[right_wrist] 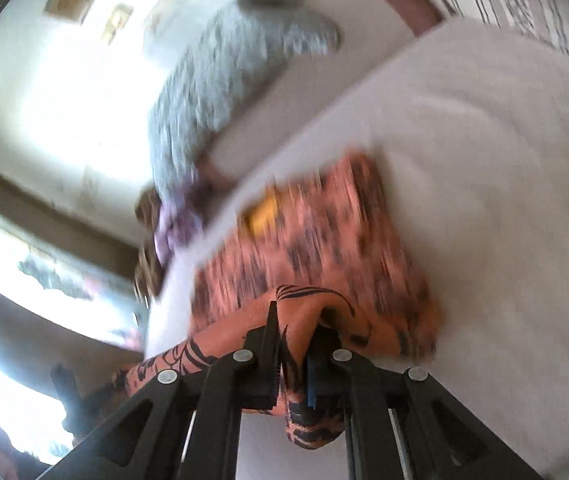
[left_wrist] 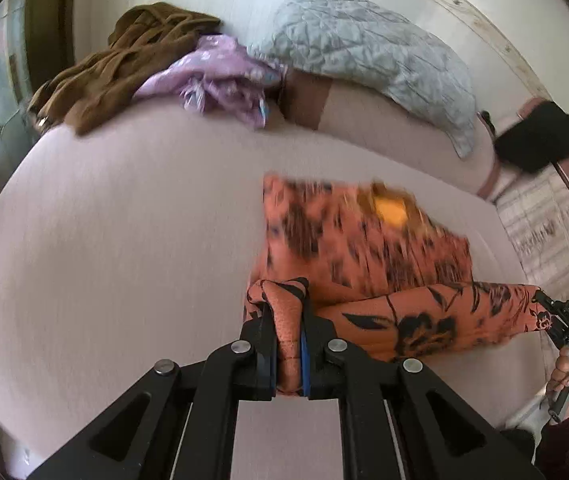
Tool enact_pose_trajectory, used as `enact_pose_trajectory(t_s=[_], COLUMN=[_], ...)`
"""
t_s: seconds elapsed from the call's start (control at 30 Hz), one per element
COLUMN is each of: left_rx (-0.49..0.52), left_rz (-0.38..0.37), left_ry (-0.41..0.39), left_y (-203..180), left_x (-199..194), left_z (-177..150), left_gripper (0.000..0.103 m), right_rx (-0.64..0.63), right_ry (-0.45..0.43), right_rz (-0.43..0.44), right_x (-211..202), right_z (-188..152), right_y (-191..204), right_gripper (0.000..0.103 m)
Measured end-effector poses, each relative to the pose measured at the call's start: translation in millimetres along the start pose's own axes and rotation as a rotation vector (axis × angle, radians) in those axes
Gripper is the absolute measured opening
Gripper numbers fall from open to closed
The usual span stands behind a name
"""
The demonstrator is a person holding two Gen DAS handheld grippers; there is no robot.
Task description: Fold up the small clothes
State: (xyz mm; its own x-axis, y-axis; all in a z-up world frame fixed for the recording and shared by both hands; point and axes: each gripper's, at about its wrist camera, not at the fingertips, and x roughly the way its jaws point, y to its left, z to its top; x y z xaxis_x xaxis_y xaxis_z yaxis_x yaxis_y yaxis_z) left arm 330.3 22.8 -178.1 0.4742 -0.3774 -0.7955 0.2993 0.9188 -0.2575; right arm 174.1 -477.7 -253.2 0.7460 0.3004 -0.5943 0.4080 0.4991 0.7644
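Left wrist view: left tongs [left_wrist: 288, 344] clenched on a bunched corner of the orange floral garment [left_wrist: 364, 256], which lies on the bed [left_wrist: 124, 220]; far half motion-blurred. Right tongs [left_wrist: 552, 320] at the frame edge grip its other end. Brown [left_wrist: 124, 64] and purple clothes [left_wrist: 212, 80] beside a grey pillow [left_wrist: 364, 48].

Right wrist view: right tongs [right_wrist: 294, 356] clenched on the garment [right_wrist: 316, 248]; everything beyond is heavily blurred.

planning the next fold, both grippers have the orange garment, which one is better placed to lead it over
Neither clearly. The left gripper and right gripper are each shut on an end of the orange floral garment, its edge stretched between them above the bed; they likely carry it over together.
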Motion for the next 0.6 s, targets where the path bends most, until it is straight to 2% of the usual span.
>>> enact_pose_trajectory(t_s=[0.1,0.13,0.27,0.3,0.33,0.37,0.4,0.47,0.5,0.53,0.57,0.6], left_rx=[0.028,0.027,-0.032,-0.045,-0.064,-0.089,-0.114,-0.165,-0.185,-0.213,-0.240,-0.268], left_rz=[0.058,0.077,0.127,0.143,0.152,0.138,0.126,0.091,0.076,0.055,0.029,0.005], left_ry=[-0.013,-0.008,0.042,0.041,0.036,0.027,0.016,-0.012,-0.029,-0.064,-0.107,-0.162], left_y=[-4,-5,3,6,10,15,19,26,27,29,32,33], left_x=[48,69,157,168,180,188,190,185,178,167,153,135], left_z=[44,55,72,71,69,66,63,61,63,65,66,68], left_gripper=[0.009,0.009,0.012,0.014,0.014,0.015,0.016,0.018,0.018,0.018,0.019,0.030], right_rx=[0.034,0.038,0.139,0.178,0.202,0.227,0.271,0.357,0.338,0.294,0.264,0.224], right_ry=[-0.026,-0.023,0.038,0.053,0.046,0.029,0.033,0.024,-0.010,-0.062,-0.104,-0.166], right_rz=[0.005,-0.006,-0.006,-0.002,0.009,0.020,0.033,0.119,0.107,0.068,0.047,0.052], right_x=[47,66,136,144,148,150,151,140,130,115,104,86], right_z=[45,55,76,74,70,68,70,78,79,81,81,80], right_y=[-1,-3,-36,-51,-64,-78,-90,-100,-97,-88,-81,-70], right_gripper=[0.009,0.012,0.017,0.018,0.024,0.029,0.029,0.032,0.037,0.065,0.083,0.083])
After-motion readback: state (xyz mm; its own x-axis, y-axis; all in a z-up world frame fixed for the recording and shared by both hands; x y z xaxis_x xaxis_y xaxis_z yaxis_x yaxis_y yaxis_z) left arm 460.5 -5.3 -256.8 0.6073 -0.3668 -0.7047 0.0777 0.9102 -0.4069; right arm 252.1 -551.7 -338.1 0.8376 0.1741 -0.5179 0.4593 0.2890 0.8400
